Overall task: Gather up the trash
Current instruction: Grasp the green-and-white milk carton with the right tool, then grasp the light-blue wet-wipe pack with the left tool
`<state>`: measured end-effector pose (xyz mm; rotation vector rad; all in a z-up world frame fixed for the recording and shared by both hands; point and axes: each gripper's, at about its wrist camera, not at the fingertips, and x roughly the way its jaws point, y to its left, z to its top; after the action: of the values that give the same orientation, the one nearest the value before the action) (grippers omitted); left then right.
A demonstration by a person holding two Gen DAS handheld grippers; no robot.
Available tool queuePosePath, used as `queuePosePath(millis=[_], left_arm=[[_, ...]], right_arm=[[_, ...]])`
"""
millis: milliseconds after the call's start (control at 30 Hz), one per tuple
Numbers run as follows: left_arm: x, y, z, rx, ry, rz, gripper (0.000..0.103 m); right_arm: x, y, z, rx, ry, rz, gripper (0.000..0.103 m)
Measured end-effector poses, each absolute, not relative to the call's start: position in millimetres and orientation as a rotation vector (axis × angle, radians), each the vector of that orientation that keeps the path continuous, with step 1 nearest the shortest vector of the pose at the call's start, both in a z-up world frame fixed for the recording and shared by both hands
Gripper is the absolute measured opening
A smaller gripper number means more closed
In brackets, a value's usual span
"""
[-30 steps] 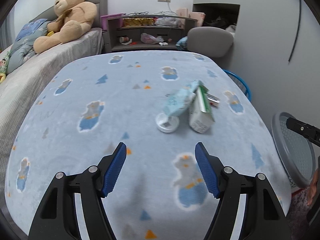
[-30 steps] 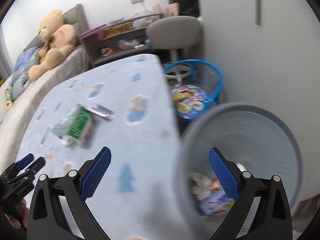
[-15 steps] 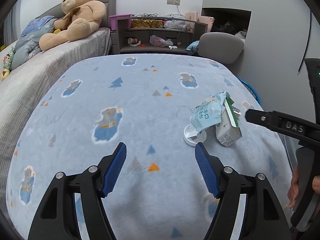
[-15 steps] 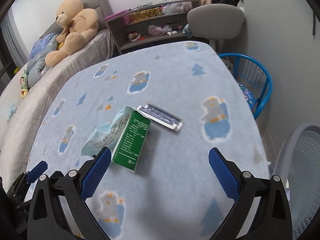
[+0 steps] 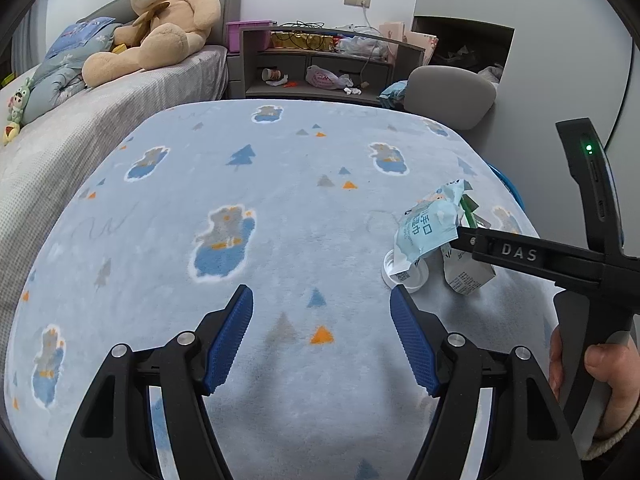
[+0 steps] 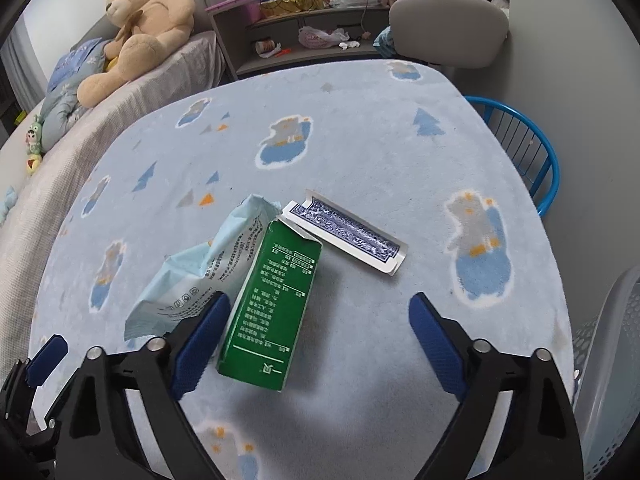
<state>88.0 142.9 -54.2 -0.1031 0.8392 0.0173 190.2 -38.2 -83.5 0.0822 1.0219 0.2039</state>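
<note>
A green carton lies on the blue blanket-covered table, its white end showing in the left wrist view. A crumpled light-blue wipes packet leans on its left side, above a white round lid. A flat blue-patterned card sleeve lies just beyond the carton. My right gripper hangs over the carton's near end with its jaws closing. The left pad is beside the carton and the right pad stands well clear. My left gripper is open over bare blanket, left of the trash.
A grey mesh bin stands off the table's right edge, with a blue child's chair behind it. Beyond the table are a grey chair and a cluttered shelf. A bed with a teddy bear runs along the left.
My right gripper swung from above the bin to the table, came down over the green carton, and its jaws narrowed. My left gripper drifted left, away from the trash.
</note>
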Motion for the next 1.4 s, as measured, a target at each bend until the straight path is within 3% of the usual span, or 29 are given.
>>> queuePosePath(millis=[67,200,267,533,1400], left_arm=[[88.0,143.0,-54.4,-0.103,0.840,0.016,0.068],[89.1,141.9,-54.2,-0.101,0.844,0.008,0.068],[90.4,140.7,-54.5,-0.103,0.849,0.000,0.068],[96.3,125.1,-51.4,-0.097,0.861,-0.043,0.068],[151.1,53.2,-59.9,-0.006,0.964,-0.183,0.072]], right_arm=[[190.9,-36.0,-85.2,0.082,1.031,0.214,0.073],[187.5,-33.7,-84.3,0.070,1.034,0.232,0.049],[185.2,-35.6,-83.2,0.074,1.036,0.239,0.042],[162.9,-69.0,-66.2,0.131,1.015,0.233,0.033],[109.8,-151.2,-51.6,0.324,0.946,0.265,0.028]])
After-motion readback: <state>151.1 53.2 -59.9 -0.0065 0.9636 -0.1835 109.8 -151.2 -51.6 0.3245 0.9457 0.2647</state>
